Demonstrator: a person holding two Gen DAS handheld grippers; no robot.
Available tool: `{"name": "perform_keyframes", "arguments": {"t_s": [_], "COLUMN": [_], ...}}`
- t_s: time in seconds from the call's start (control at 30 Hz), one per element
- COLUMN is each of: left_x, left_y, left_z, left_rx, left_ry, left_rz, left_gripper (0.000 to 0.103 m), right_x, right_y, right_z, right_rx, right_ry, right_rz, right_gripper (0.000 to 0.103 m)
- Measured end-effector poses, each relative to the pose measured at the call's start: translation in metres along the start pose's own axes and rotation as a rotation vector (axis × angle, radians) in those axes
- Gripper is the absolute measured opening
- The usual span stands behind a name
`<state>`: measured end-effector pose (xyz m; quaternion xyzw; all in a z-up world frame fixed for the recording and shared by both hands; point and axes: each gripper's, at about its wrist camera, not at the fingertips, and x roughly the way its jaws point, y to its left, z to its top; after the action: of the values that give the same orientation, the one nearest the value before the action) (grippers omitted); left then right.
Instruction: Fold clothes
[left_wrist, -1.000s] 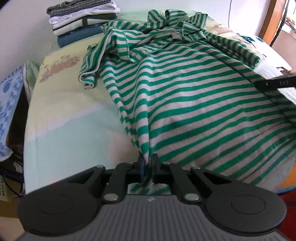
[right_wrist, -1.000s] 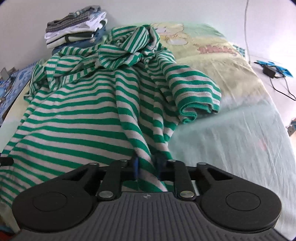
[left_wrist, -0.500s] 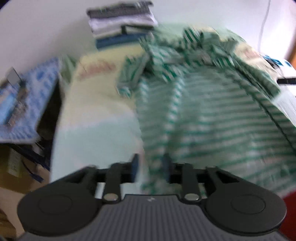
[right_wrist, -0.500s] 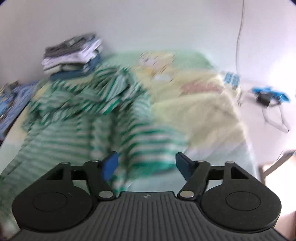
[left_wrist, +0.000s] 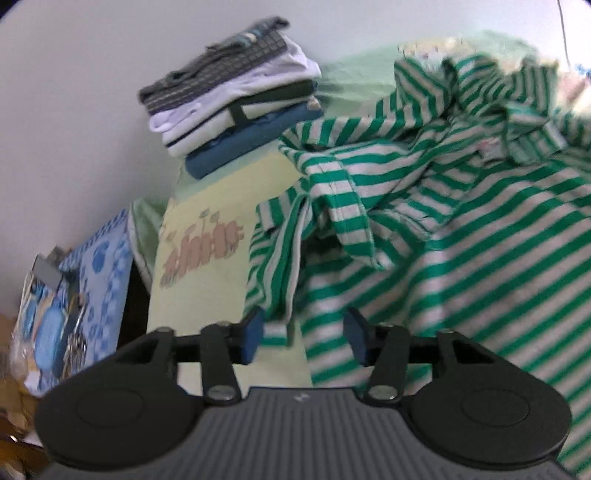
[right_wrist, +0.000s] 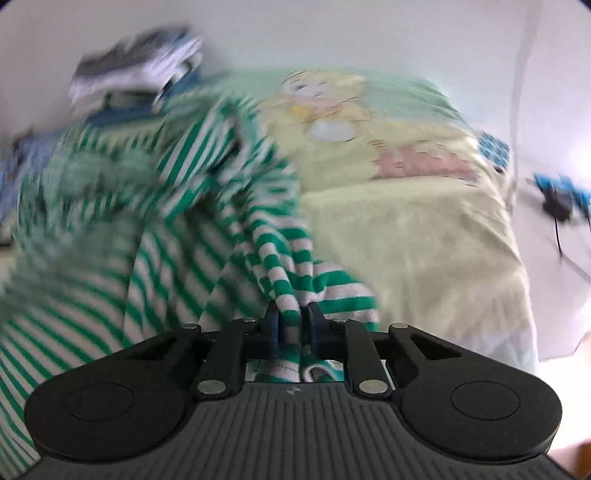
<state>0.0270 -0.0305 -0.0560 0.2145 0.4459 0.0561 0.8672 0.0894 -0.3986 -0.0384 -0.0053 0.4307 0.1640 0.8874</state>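
Bed (right_wrist: 424, 229): one striped shirt (left_wrist: 461, 240), one stack (left_wrist: 236, 92).

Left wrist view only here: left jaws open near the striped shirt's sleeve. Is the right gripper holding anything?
Observer: Yes, the right gripper is shut on a bunched fold of the shirt.
Operator: Which side of the shirt?
Observer: Its right edge, beside bare yellow bedsheet.
Operator: Anything past that edge?
Observer: A black cable with a blue item lies off the bed, far right.
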Motion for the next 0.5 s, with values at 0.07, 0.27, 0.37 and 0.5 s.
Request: {"name": "perform_keyframes", "arguments": {"t_s": [0.07,0.27,0.37,0.5], "left_x": [0.017,0.04,0.05,0.064], "left_y": [0.009,0.053,0.073,0.099], "left_z": [0.006,0.026,0.035,0.046], "left_rx": [0.001,-0.072,-0.095,-0.125], "left_ry": [0.023,0.014,0.017,0.022], "left_rz": [0.002,0.042,0.07,0.106], "left_gripper": [0.012,0.005,0.005,0.005], "right_x": [-0.01,-0.021,-0.014,0.013], "right_y": [-0.012,-0.052,-0.071,-0.083], "right_z": [0.015,0.054,0.062,0.057], "right_rx": [0.055,0.147,0.202,0.201], "right_ry": [-0.043,-0.153,-0.163,-0.12], "right_rz": [-0.028,-0.195,-0.269,-0.398], "right_gripper": [0.013,0.011,0.011,0.014]}}
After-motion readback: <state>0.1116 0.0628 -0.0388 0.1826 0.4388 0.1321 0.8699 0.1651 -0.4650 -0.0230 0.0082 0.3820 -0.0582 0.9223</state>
